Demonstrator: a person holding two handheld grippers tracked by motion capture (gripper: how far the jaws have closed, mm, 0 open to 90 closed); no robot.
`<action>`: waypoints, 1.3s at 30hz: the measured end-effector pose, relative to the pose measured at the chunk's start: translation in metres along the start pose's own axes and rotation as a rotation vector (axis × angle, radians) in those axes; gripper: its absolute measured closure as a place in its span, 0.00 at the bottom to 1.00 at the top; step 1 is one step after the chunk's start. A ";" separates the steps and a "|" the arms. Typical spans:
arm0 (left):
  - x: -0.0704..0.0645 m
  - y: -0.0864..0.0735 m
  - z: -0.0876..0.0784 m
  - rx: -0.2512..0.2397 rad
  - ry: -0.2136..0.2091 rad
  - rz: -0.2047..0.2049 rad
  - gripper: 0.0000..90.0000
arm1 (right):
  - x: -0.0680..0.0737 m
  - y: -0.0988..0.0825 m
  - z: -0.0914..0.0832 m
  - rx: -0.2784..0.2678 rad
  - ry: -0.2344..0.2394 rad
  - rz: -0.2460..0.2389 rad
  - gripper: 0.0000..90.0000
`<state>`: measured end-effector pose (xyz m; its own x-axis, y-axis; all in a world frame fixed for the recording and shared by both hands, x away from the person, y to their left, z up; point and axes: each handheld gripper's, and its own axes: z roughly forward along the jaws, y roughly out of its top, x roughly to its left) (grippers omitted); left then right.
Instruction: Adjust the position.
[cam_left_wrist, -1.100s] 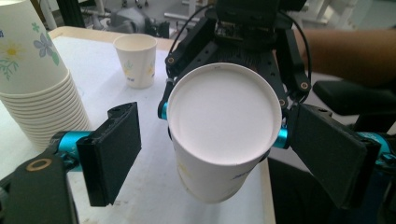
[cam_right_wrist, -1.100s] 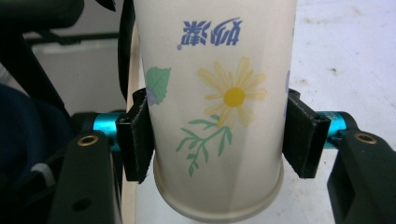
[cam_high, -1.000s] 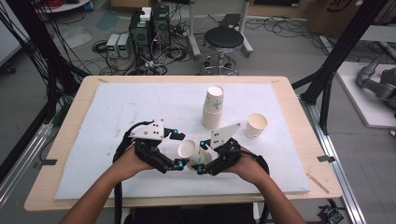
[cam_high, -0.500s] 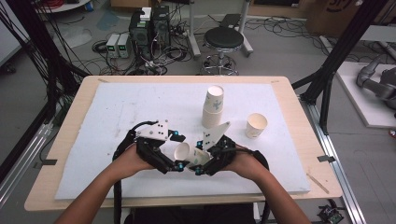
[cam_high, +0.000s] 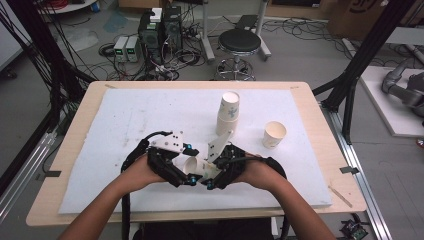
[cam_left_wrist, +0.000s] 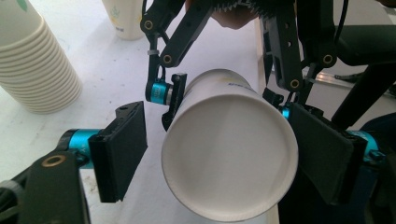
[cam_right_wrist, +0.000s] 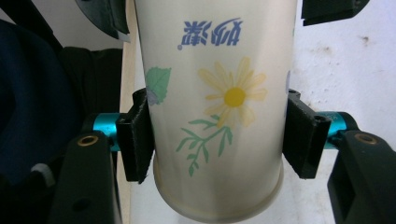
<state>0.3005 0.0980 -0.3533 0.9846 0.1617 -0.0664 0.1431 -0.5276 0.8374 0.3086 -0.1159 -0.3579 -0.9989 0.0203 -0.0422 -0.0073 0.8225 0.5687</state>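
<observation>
A white paper cup (cam_high: 199, 168) with a printed daisy lies on its side in the air above the mat's front edge, between my two grippers. My right gripper (cam_right_wrist: 219, 140) is shut on it, both pads pressing the cup (cam_right_wrist: 219, 93) low on its wall. My left gripper (cam_left_wrist: 224, 154) faces it from the other side, with the cup's round end (cam_left_wrist: 229, 154) between its jaws. Those jaws have just been closing. The right pad (cam_left_wrist: 322, 158) lies at the rim, while the left pad (cam_left_wrist: 123, 149) stands a gap away.
A tall stack of paper cups (cam_high: 227, 115) stands mid-table just behind the hands. A single upright cup (cam_high: 274, 134) sits to its right. A white mat (cam_high: 125, 125) covers the wooden table, whose front edge is under the wrists.
The right hand has shifted slightly with the cup in its grip. The left hand has stayed where it was, its jaws now nearer the cup's end.
</observation>
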 end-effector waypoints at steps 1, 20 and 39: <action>0.000 0.000 0.000 0.003 -0.001 -0.002 0.25 | 0.000 0.000 0.001 0.008 0.002 -0.001 0.40; 0.003 -0.009 0.002 -0.033 -0.040 0.015 0.41 | 0.001 -0.002 0.000 0.017 -0.005 0.008 0.31; 0.005 -0.030 -0.010 -0.236 -0.010 -0.030 0.41 | 0.003 -0.039 -0.029 -0.420 -0.097 0.121 0.23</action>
<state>0.2999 0.1233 -0.3737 0.9813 0.1658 -0.0978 0.1464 -0.3132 0.9383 0.3041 -0.1648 -0.3565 -0.9849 0.1720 -0.0207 0.0709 0.5091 0.8578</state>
